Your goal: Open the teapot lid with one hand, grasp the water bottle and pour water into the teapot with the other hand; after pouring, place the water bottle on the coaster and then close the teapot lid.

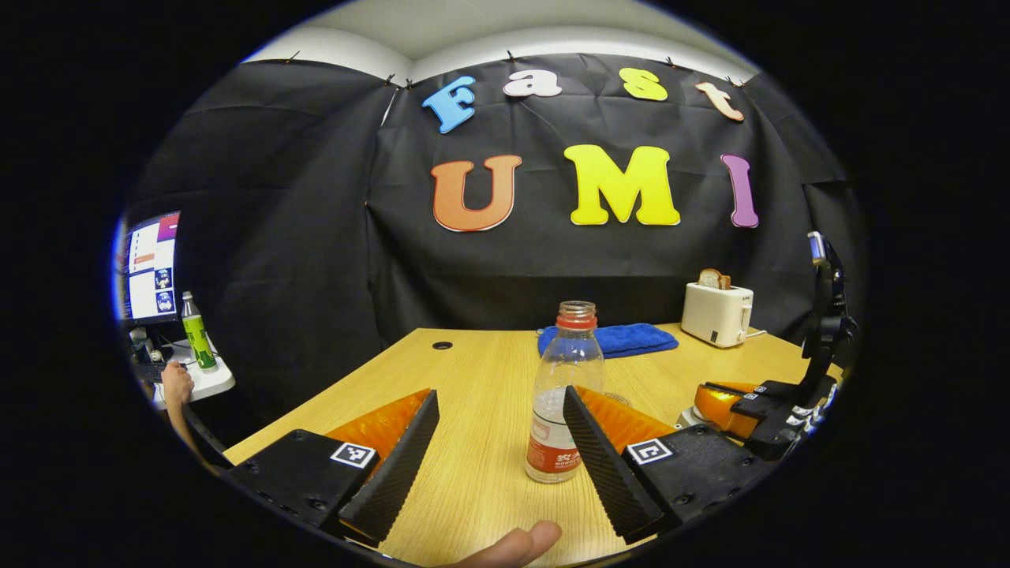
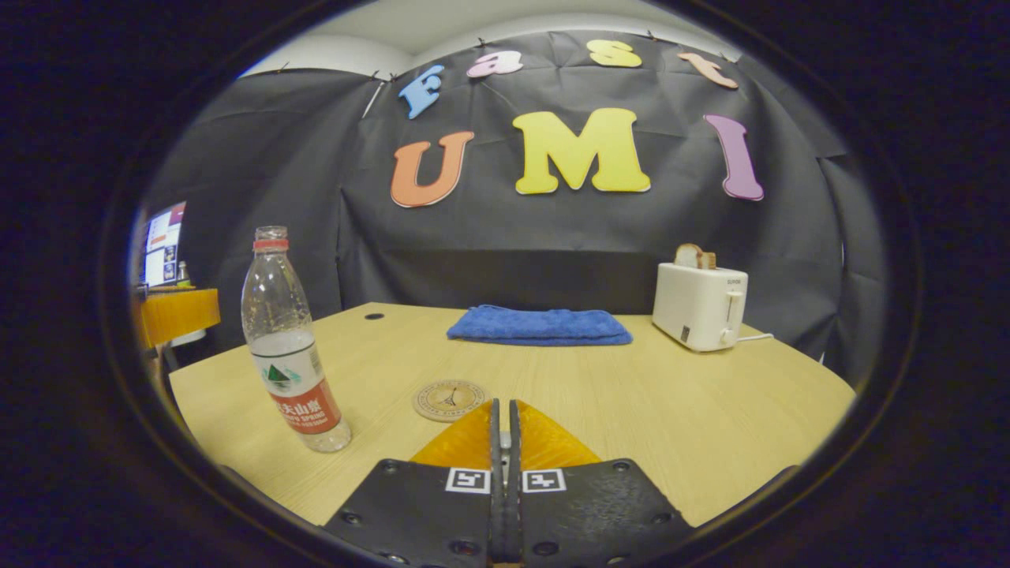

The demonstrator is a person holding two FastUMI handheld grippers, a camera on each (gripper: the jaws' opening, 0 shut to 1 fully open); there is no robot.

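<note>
The left gripper (image 1: 495, 442) is spread wide, the uncapped water bottle (image 1: 562, 394) standing upright between its fingers on the table (image 2: 671, 410). The right gripper (image 2: 503, 430) is pressed together, just behind the coaster (image 2: 450, 399).

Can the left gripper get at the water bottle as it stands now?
Probably yes. The left gripper is open, and the upright water bottle stands on the table just ahead, near one finger, with nothing between.
</note>
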